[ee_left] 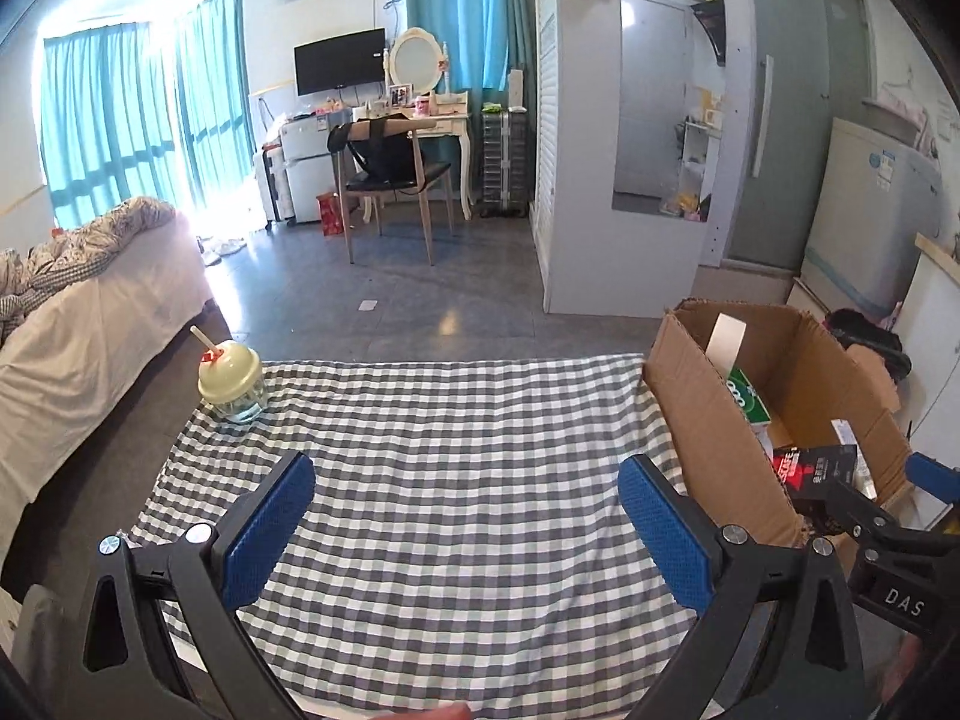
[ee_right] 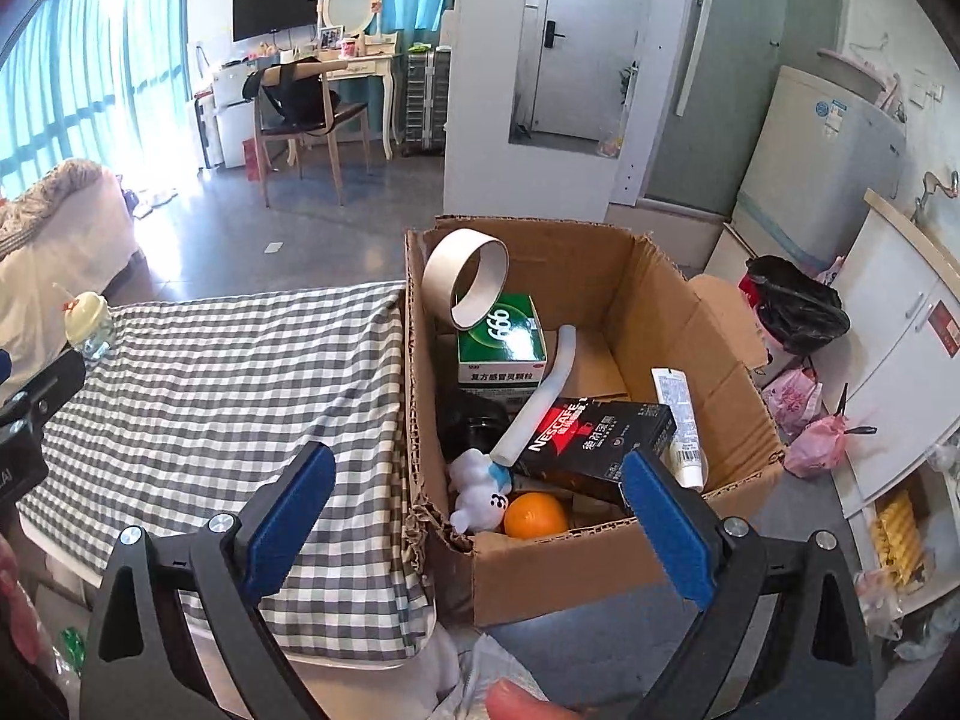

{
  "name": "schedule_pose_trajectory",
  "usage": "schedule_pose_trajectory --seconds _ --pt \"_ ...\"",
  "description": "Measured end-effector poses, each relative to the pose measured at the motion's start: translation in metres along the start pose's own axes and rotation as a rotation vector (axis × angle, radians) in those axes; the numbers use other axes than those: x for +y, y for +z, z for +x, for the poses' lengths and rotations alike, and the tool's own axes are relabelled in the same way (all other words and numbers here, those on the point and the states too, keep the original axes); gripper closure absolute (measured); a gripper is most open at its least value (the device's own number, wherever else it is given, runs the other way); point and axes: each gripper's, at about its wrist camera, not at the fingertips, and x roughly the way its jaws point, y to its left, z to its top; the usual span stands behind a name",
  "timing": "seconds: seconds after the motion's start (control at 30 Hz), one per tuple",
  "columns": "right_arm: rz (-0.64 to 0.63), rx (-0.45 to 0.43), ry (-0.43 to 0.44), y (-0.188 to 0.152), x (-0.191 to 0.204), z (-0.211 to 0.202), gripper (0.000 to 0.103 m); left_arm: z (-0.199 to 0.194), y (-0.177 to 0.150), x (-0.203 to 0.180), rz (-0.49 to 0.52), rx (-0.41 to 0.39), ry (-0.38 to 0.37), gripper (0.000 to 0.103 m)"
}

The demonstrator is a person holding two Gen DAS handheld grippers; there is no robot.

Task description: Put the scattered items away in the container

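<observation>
A cardboard box (ee_right: pixel 678 324) stands at the right end of a table with a grey checked cloth (ee_right: pixel 240 372). In it lie a tape roll (ee_right: pixel 465 279), a green medicine box (ee_right: pixel 501 336), a white tube (ee_right: pixel 540 402), a black Nescafe box (ee_right: pixel 600 441), a cream tube (ee_right: pixel 681 426), a white plush toy (ee_right: pixel 477 489) and an orange (ee_right: pixel 534 516). My right gripper (ee_right: pixel 480 522) is open and empty above the box's near edge. My left gripper (ee_left: pixel 465 531) is open and empty over the cloth (ee_left: pixel 450 438). A yellow-lidded cup (ee_left: pixel 231 384) with a straw stands at the far left corner; the box (ee_left: pixel 708 420) is at the right.
A bed (ee_left: pixel 90 312) runs along the left. A chair (ee_left: pixel 390 180) and dressing table stand across the floor. Bags (ee_right: pixel 798 300), a white cabinet (ee_right: pixel 900 360) and a washing machine (ee_right: pixel 822 150) crowd the right of the box.
</observation>
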Motion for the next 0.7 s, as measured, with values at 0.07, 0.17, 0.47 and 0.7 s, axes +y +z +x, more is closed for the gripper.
schedule_pose_trajectory --seconds 0.07,0.17,0.47,0.7 --pt "0.004 0.008 0.001 -0.0004 -0.0023 0.0021 0.006 0.0000 0.0004 -0.0022 0.004 0.002 -0.005 0.000" --pt "0.010 0.011 0.001 -0.0008 -0.0038 0.0020 0.006 0.0005 0.0027 -0.0039 0.009 0.002 -0.002 0.000" --pt "0.004 0.026 0.006 -0.0010 -0.0038 0.0053 0.006 -0.0003 0.0048 -0.0015 0.010 0.002 -0.004 0.000" --pt "-0.002 0.034 0.009 -0.0032 -0.0022 0.0069 0.006 0.0038 0.0022 0.0019 -0.023 0.017 -0.011 0.000"
